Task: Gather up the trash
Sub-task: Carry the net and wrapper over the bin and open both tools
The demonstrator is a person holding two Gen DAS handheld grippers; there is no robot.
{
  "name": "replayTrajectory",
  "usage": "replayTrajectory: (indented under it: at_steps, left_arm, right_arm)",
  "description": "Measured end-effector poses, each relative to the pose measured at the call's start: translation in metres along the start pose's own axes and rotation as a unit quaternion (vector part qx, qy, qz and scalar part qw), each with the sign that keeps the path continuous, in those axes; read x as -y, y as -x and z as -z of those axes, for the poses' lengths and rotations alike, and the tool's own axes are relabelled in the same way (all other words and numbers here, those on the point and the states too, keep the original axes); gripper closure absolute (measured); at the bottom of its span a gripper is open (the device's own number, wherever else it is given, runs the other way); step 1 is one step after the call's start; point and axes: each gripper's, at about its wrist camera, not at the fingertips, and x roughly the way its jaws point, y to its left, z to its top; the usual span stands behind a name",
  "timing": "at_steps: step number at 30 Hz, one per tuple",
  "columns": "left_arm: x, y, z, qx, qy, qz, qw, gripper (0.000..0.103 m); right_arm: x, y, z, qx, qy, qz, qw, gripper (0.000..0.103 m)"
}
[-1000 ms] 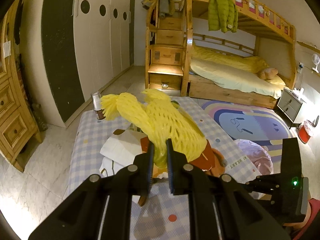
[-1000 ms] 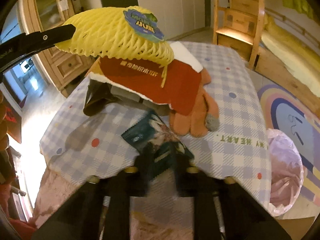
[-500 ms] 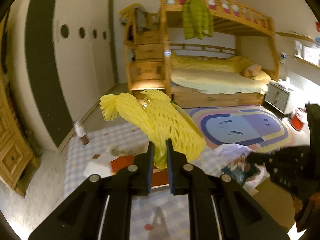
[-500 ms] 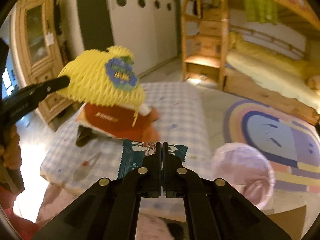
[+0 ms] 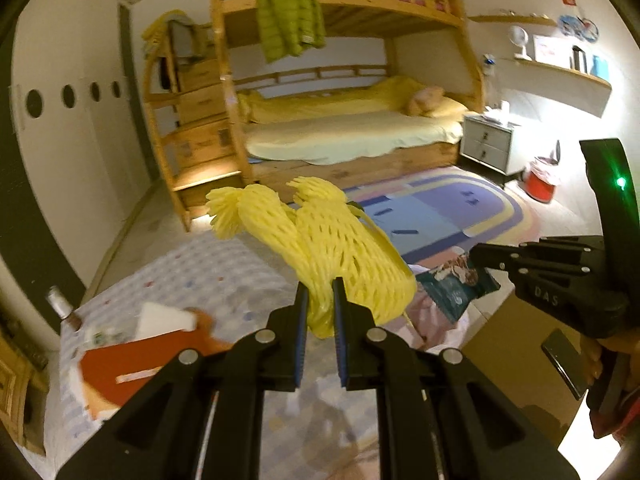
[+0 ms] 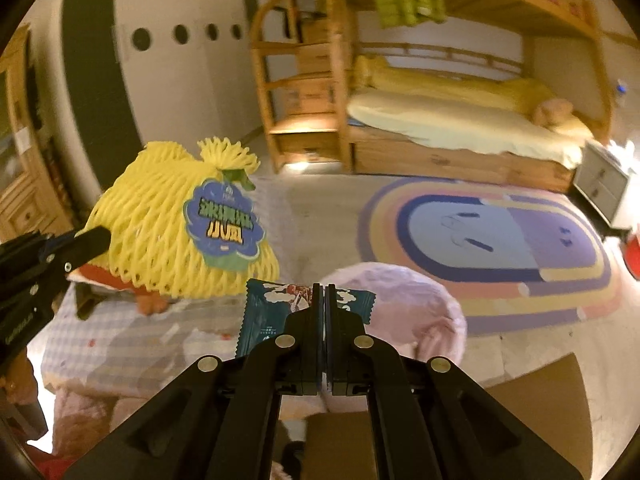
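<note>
Black tool (image 5: 320,300), blue pads, silver screws

The yellow foam-mesh fruit net (image 5: 340,256) looks soft and matt, the teal plastic snack wrapper (image 6: 272,312) glossy, the checked tablecloth (image 5: 224,280) woven, the wooden bunk bed (image 5: 344,80) smoothly varnished.

the left claw (image 5: 320,304) holds the foam net (image 5: 336,256) up above the counter (image 5: 224,272), and the right claw (image 6: 323,300) holds the snack wrapper (image 6: 260,316) just to its right, over the bag (image 6: 404,304) at the counter's edge. a bottle (image 5: 60,308) stands at the counter's far left corner. the rug (image 6: 500,240) lies on the floor beyond, with the bunk bed (image 5: 360,128) behind it.
</note>
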Motion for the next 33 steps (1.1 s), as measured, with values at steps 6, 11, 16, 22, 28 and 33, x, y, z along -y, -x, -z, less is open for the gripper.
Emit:
replayTrajectory:
  at_steps: [6,11,16,22,28,33]
  left_arm:
    - [0.024,-0.043,-0.004,-0.035,-0.014,0.022,0.999,0.093]
    - [0.039,-0.08,-0.003,-0.064,-0.025,0.031,0.9971,0.093]
    - [0.054,-0.115,-0.004,-0.086,-0.04,0.037,0.9948,0.093]
    - [0.06,-0.137,-0.009,-0.097,-0.047,0.035,0.9935,0.08]
    - [0.056,-0.14,-0.015,-0.092,-0.042,0.024,0.9946,0.051]
    - [0.05,-0.13,-0.02,-0.081,-0.035,0.011,0.996,0.05]
  right_arm:
    - [0.041,-0.015,0.003,-0.009,-0.032,0.052,0.998,0.103]
    - [0.071,-0.04,0.006,-0.031,-0.06,0.072,0.995,0.103]
    - [0.084,-0.064,0.006,-0.049,-0.068,0.077,0.993,0.103]
    - [0.094,-0.095,0.004,-0.067,-0.081,0.07,0.992,0.098]
    - [0.097,-0.111,0.002,-0.076,-0.098,0.062,0.99,0.062]
    - [0.094,-0.1,0.0,-0.068,-0.104,0.055,0.991,0.062]
